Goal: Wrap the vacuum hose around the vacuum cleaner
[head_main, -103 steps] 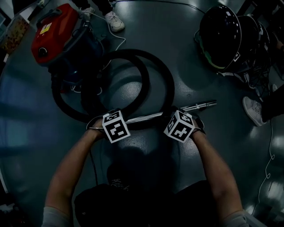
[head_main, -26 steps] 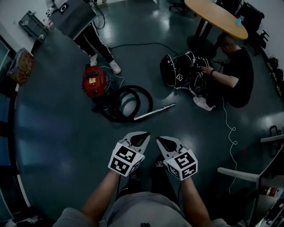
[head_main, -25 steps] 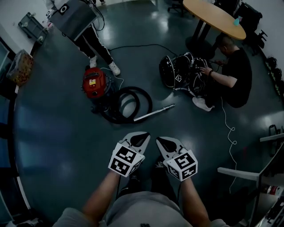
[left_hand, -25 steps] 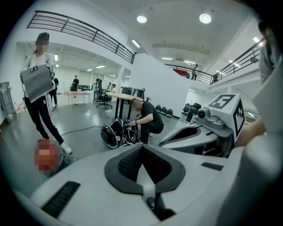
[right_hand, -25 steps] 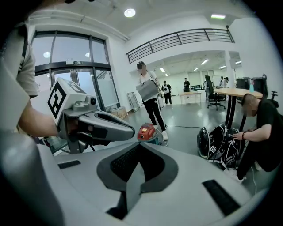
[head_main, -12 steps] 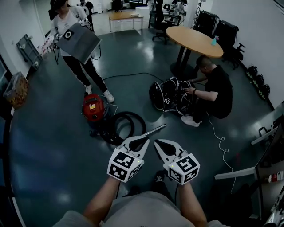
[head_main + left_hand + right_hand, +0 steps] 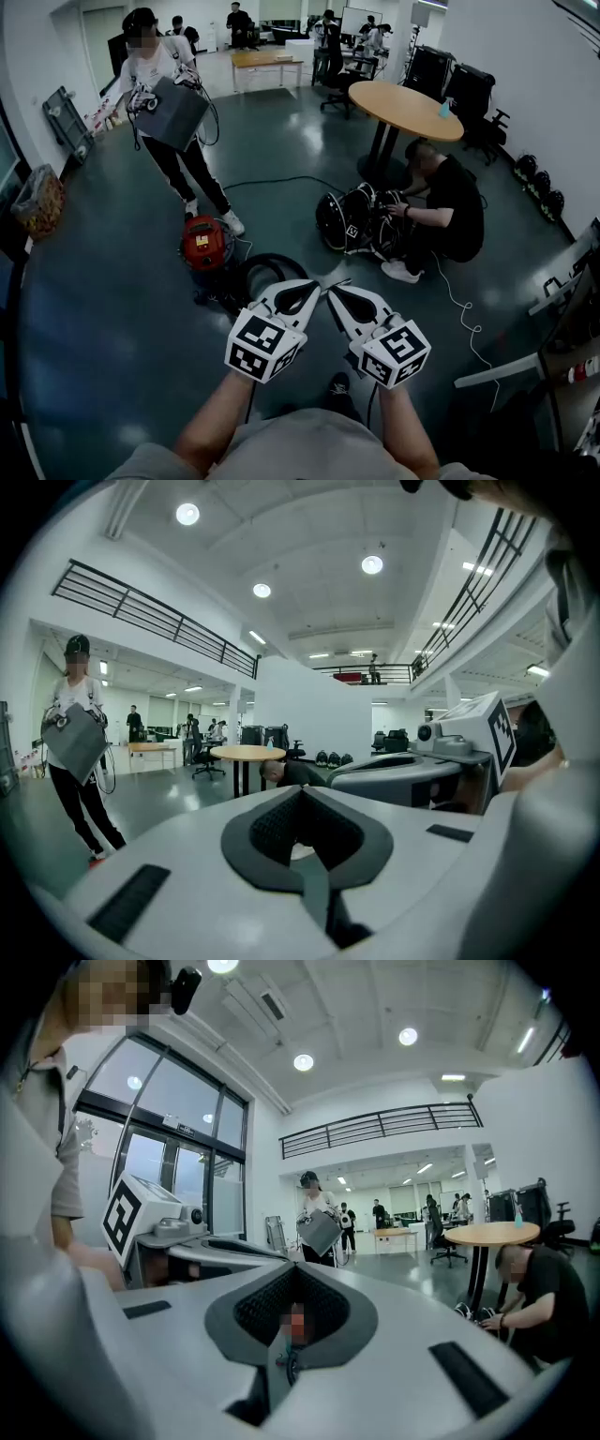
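Observation:
The red vacuum cleaner stands on the dark floor ahead of me. Its black hose lies coiled against its right side, and a bit of the metal wand shows past my jaw tips. I hold both grippers up in front of my body, well above the floor and apart from the hose. My left gripper is shut with nothing in it. Beside it, tips almost meeting, my right gripper is shut and empty too.
A person carrying a grey box stands just behind the vacuum. Another person crouches at the right beside black gear and a white cable. A round wooden table stands beyond; desks and chairs fill the back.
Four seconds ago both grippers were down at the wand by the coiled hose. Since then I have stood up; over the last second the view lifted and the grippers rose, still shut.

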`<state>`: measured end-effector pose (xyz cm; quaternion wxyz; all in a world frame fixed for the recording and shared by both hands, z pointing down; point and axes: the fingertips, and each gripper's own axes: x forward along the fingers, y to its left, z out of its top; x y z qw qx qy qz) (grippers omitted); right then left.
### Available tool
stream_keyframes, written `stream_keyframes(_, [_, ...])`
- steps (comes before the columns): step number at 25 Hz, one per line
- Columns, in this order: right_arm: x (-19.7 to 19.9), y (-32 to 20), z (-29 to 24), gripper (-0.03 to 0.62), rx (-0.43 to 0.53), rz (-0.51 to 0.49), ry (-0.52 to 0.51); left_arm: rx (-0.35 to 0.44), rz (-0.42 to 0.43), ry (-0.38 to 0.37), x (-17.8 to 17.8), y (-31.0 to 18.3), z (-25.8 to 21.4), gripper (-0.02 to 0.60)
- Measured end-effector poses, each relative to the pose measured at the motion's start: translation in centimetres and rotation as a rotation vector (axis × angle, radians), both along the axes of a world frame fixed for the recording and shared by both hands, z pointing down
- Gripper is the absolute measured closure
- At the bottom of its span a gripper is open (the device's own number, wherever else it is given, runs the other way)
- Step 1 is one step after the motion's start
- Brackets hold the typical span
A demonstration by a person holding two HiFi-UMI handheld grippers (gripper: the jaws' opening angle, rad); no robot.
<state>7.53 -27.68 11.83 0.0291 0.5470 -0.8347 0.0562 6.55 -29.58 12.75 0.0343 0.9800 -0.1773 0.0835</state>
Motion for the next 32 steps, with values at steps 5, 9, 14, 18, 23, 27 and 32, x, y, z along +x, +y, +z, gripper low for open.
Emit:
stream_keyframes(5, [-0.6, 0.7, -0.9, 0.591, 0.03, 0.01, 0.007, 0.012, 0.007, 0.004, -0.7, 0.8, -0.5, 0.575])
stream_keyframes(9, [-0.9, 1.1, -1.2, 0.591, 0.035, 0.009, 0.011, 0.006, 0.008, 0.012, -1.0, 1.2, -0.6, 0.575])
stream_keyframes(14, [-1.3, 1.6, -1.2, 0.591, 0.033, 0.007, 0.009, 0.008, 0.013, 0.013, -1.2, 1.9, -0.6, 0.575])
stream_keyframes(18, [-1.5, 1.9, -1.5, 0.591, 0.041, 0.011, 0.005, 0.01, 0.011, 0.019, -1.5, 2.2, -0.8, 0.575])
stream_keyframes(23, [-2.1, 2.2, -1.2, 0.591, 0.037, 0.004, 0.008, 0.01, 0.016, 0.016, -1.8, 2.7, -0.4, 0.575])
stream_keyframes(27, [-2.3, 2.2, -1.4, 0.591, 0.042, 0.004, 0.004, 0.013, 0.015, 0.019, -1.9, 2.8, -0.4, 0.575])
stream_keyframes(32, [-2.4, 2.5, -1.3, 0.591, 0.04, 0.001, 0.005, 0.009, 0.015, 0.019, -1.9, 3.1, -0.3, 0.575])
